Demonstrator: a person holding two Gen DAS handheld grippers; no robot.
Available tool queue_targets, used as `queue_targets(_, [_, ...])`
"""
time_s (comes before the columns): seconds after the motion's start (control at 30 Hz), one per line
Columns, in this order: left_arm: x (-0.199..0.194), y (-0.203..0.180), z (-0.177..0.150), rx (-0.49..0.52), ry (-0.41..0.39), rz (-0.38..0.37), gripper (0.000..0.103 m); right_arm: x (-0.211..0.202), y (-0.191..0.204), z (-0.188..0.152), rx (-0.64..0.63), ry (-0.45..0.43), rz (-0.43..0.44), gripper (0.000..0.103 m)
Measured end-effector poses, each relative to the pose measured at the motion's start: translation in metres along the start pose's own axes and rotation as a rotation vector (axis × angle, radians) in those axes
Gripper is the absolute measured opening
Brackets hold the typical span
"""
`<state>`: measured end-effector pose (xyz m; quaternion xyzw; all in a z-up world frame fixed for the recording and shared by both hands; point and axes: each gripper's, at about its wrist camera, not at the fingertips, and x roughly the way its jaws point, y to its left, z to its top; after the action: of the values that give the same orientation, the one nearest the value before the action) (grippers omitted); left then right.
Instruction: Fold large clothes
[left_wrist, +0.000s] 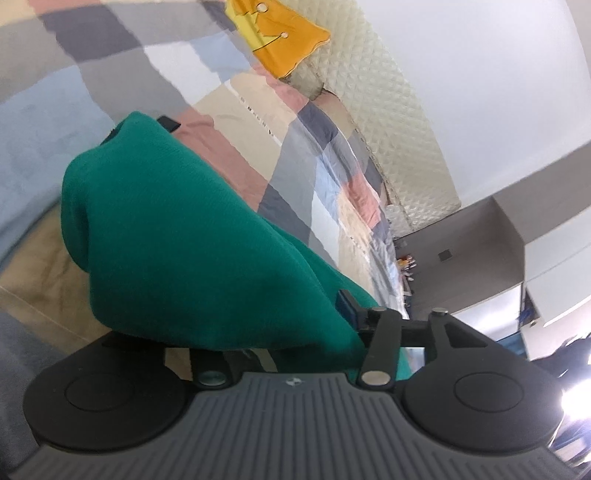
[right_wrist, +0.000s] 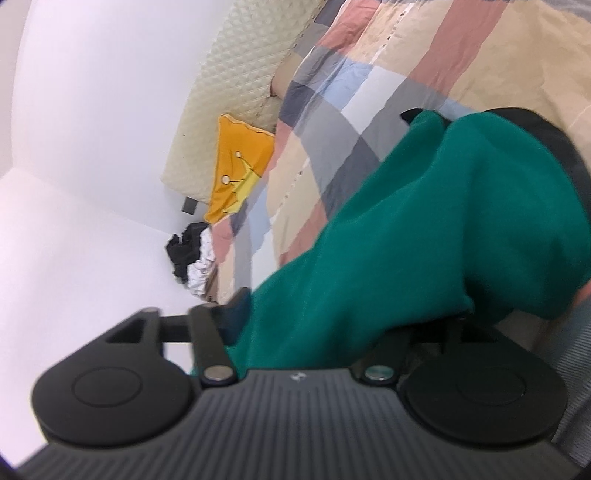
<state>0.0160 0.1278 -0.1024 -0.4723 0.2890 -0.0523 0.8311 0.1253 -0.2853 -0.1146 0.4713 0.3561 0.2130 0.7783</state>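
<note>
Both jaws look parted with the teal-green knit garment (left_wrist: 192, 236) draped between them, so I'd lower it flat onto the patchwork bedspread (left_wrist: 229, 110) before backing off.

Your right gripper (right_wrist: 354, 295) sits under a bunched green garment (right_wrist: 443, 229) that drapes over its fingers and hides most of them; whether the pads press the cloth cannot be told. Take the garment as your landmark: beneath and beyond it spreads a patchwork bedcover (right_wrist: 369, 85). Well beyond its far end, an orange cushion (right_wrist: 236, 162) leans against a cream quilted headboard (right_wrist: 236, 92), with a black-and-white heap of clothes (right_wrist: 192, 254) just beside the cushion.
</note>
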Motion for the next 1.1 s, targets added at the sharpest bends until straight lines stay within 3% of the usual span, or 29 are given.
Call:
queue_targets(0.3, [0.028,-0.015,0.036,-0.049,-0.014,-0.030,0.061,0.036,0.017,0.039,0.017,-0.005,0.007,0.075])
queue_targets(0.47, [0.062,-0.018,0.058,-0.065,-0.023,-0.007,0.062,0.072,0.023,0.059,-0.025,0.015,-0.062,0.075])
queue_targets(0.7, [0.112,-0.003,0.079,-0.062,-0.010,0.014,0.062,0.121,0.004,0.079,-0.031,0.037,-0.116,0.074])
queue_targets(1.1, [0.185,0.018,0.107,0.063,0.001,0.024,0.062,0.188,-0.023,0.099,-0.151,0.028,-0.192,0.073])
